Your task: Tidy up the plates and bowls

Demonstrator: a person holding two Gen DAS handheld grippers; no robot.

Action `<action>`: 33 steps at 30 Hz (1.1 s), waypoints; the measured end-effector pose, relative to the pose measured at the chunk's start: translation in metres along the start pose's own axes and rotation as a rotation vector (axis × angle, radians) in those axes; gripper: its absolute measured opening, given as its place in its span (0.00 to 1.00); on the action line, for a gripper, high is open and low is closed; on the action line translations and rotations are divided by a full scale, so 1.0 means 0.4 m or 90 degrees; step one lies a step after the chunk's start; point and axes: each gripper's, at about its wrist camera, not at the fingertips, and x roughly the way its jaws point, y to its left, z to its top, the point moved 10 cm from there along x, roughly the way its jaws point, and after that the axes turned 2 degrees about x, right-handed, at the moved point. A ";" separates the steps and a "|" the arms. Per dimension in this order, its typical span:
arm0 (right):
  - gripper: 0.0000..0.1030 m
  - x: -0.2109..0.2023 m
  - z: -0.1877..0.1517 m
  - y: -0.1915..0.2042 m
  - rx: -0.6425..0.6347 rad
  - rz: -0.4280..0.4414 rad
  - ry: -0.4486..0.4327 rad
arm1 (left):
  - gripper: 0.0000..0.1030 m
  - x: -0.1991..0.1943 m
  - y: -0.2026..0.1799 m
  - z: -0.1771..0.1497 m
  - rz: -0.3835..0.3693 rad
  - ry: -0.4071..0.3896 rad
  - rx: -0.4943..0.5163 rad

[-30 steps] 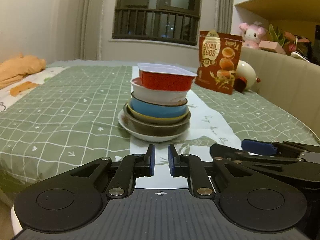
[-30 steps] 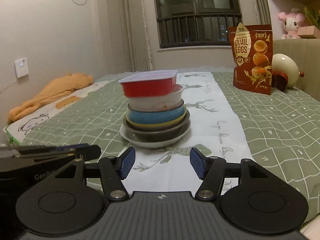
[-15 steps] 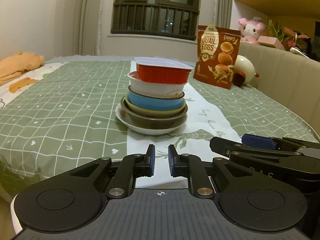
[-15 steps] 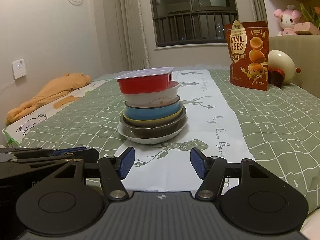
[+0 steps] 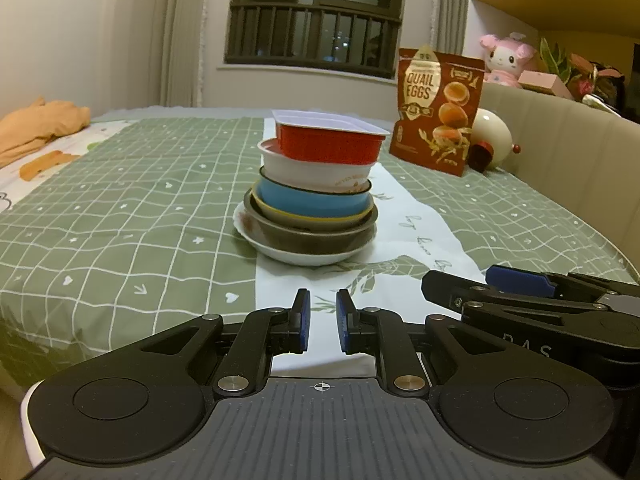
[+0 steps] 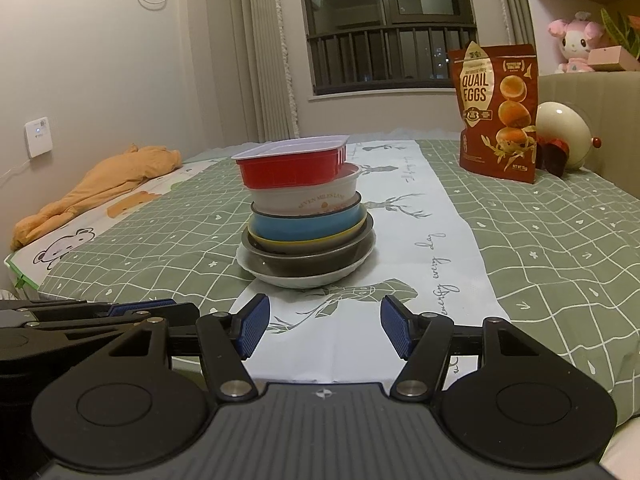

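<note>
Left edge: a crumpled orange cloth (image 6: 100,188) lies on the far left of the table (image 5: 120,208), well apart from the dishes.
Left claw (image 5: 322,326): narrow, its blue pads nearly together with nothing between them, held low at the near edge of the table, short of the stack.
Stack: in the middle of the table, on the white printed runner (image 6: 420,248) over the green checked cloth. From the bottom: a shallow white plate (image 6: 308,278), a dark metal bowl (image 6: 308,258), a yellow-rimmed dish (image 6: 300,242), a blue bowl (image 6: 304,224), a white paper bowl with lettering (image 6: 308,198), and a red rectangular plastic tray with a white rim (image 6: 292,164) on top.
Right claw (image 6: 322,330): about half open, empty, its blue pads apart and aimed at the foot of the stack, just beside the left claw.
Risk: the red tray sits skewed and overhangs the round bowl under it; I'd judge a nudge from either claw could slide it off. The tower is tall on a soft cloth, so a push low down might tip the lot.
Right side: a brown stand-up pouch of quail eggs (image 6: 496,112) stands far right, with a cream egg-shaped ornament (image 6: 564,136) just beside it, against a beige padded backrest (image 5: 560,152).
In the way: nothing lies between the claws and the stack; the pouch only crowds the far right corner.
</note>
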 end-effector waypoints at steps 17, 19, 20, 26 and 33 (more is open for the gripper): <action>0.60 0.001 -0.004 -0.003 0.004 0.000 0.005 | 0.16 0.000 0.000 -0.002 0.001 0.001 0.000; 0.60 0.000 -0.005 -0.002 0.003 0.000 0.005 | 0.16 0.000 0.000 -0.002 0.001 0.002 0.000; 0.60 0.000 -0.005 -0.002 0.003 0.000 0.005 | 0.16 -0.001 -0.001 -0.002 0.000 0.002 0.001; 0.60 0.000 -0.004 -0.001 0.003 0.000 0.004 | 0.16 0.001 0.000 -0.002 0.000 0.002 0.001; 0.60 0.001 -0.006 0.002 0.000 0.002 0.007 | 0.16 0.004 0.001 0.000 0.002 -0.001 0.001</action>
